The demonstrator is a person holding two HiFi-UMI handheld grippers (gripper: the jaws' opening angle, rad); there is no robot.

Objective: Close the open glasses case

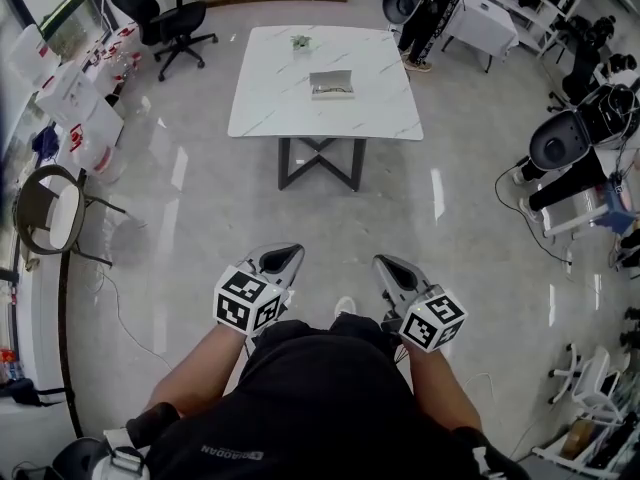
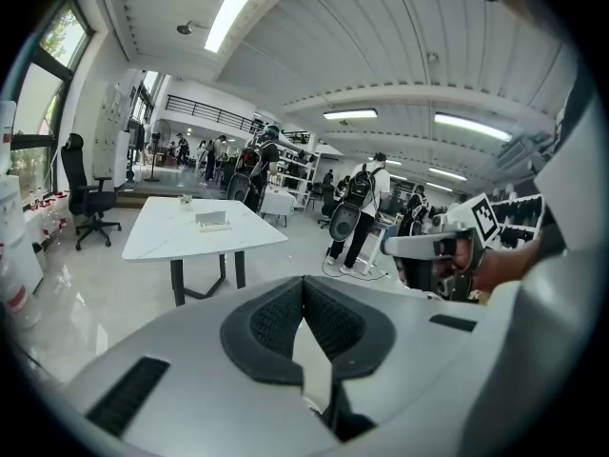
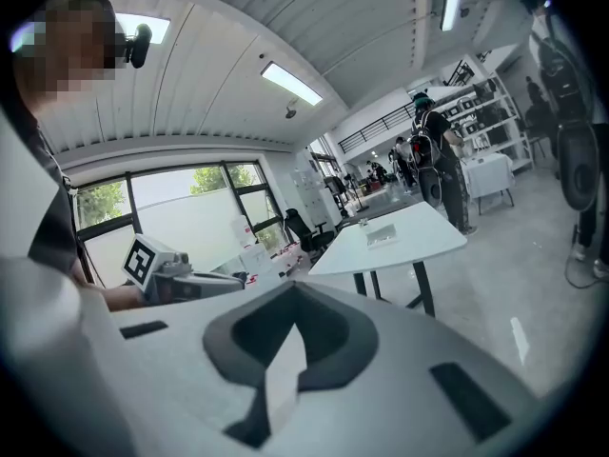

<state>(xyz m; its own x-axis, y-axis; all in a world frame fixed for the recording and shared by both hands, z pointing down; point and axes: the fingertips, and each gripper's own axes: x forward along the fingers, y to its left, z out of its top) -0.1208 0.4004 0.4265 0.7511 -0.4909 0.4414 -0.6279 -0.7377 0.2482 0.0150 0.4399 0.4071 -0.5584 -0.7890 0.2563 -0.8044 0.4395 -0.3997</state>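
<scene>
Glasses case: grey, oblong, lying on the white marble worktop, a little right of its middle. Its long axis runs across the head view, broadside to the person.

Position relative to the grippers: straight ahead and well apart, with a stretch of bare floor between. The case sits roughly on the line midway between the two grippers, so neither hand is plainly nearer.

Left gripper: jaws together, nothing between them. It is held low in front of the body and points toward the worktop.

Right gripper: jaws likewise closed and empty, held beside the left at about the same height.

Status, as a judgement: closing has not begun. The person must first reach the worktop, and either gripper could then take the lid.

Hard to make out: the case is small in every view. Which half is the lid, how far it stands open and which side carries the hinge cannot be told. A small object near the worktop's far edge is unidentified. The person's torso covers the floor nearest the feet.
</scene>
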